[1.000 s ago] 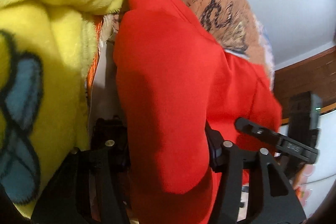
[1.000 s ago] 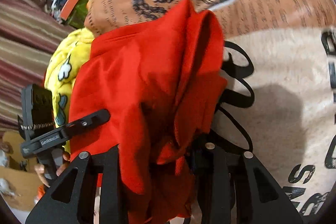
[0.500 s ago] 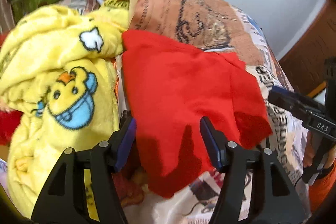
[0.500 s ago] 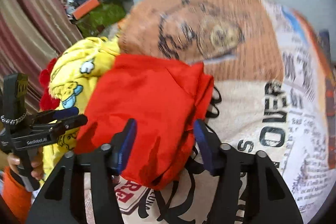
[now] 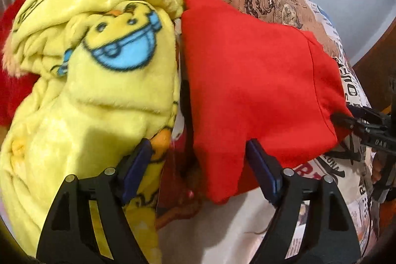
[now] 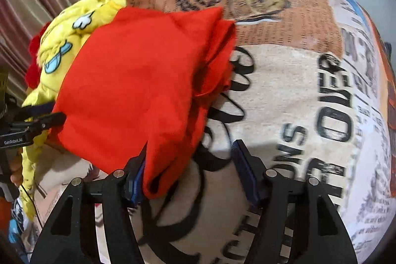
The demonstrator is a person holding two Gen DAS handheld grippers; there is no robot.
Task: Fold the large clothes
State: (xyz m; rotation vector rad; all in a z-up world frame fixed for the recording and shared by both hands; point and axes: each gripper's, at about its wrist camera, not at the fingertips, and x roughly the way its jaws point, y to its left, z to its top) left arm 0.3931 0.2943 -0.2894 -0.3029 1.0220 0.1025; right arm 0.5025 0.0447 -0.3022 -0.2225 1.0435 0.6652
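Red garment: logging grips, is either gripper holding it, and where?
Neither. The folded red fabric garment lies released between both open grippers.

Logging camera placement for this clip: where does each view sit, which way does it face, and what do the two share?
Left wrist view: on the left tongs, looking forward and down at the folded red garment and yellow duck-print blanket; its own open fingers show, with the right tongs at the right edge.
Right wrist view: on the right tongs, facing the red garment on the newspaper-print bedcover; the left tongs show at the left edge.
Shared: garment, blanket, bedcover.
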